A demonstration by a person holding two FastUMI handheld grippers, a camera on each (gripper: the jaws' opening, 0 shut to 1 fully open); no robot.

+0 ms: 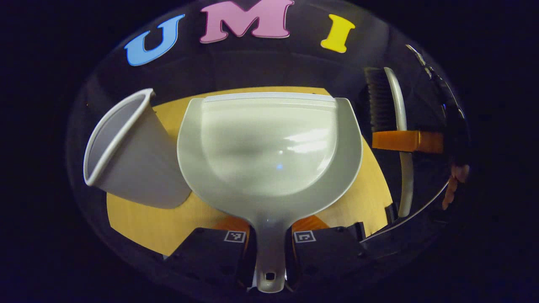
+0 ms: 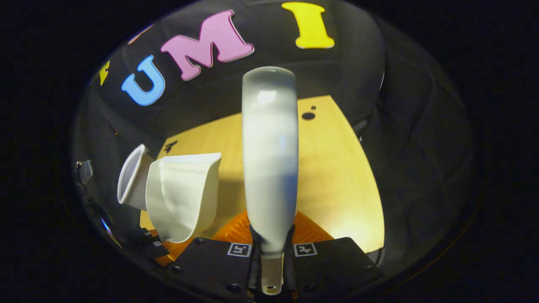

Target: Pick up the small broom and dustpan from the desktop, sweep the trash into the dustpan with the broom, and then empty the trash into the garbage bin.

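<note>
My left gripper (image 1: pixel 271 229) is shut on the handle of the pale dustpan (image 1: pixel 269 147), whose wide tray faces me and looks empty. A grey garbage bin (image 1: pixel 126 155) stands just left of the pan, its rim leaning toward it. To the right, the small broom (image 1: pixel 396 126) with dark bristles hangs upright in the right gripper (image 1: pixel 406 141). In the right gripper view, my right gripper (image 2: pixel 269 242) is shut on the handle of the broom (image 2: pixel 269 168), whose white back points away from me. The dustpan (image 2: pixel 185 193) and the bin (image 2: pixel 130 176) show at lower left.
The yellow wooden desktop (image 2: pixel 337 176) spreads under both tools. Small dark specks (image 2: pixel 308 115) lie near its far edge, with another speck (image 2: pixel 170 146) at the far left. A hand (image 1: pixel 457 176) holds the right gripper. Black cloth walls surround the table.
</note>
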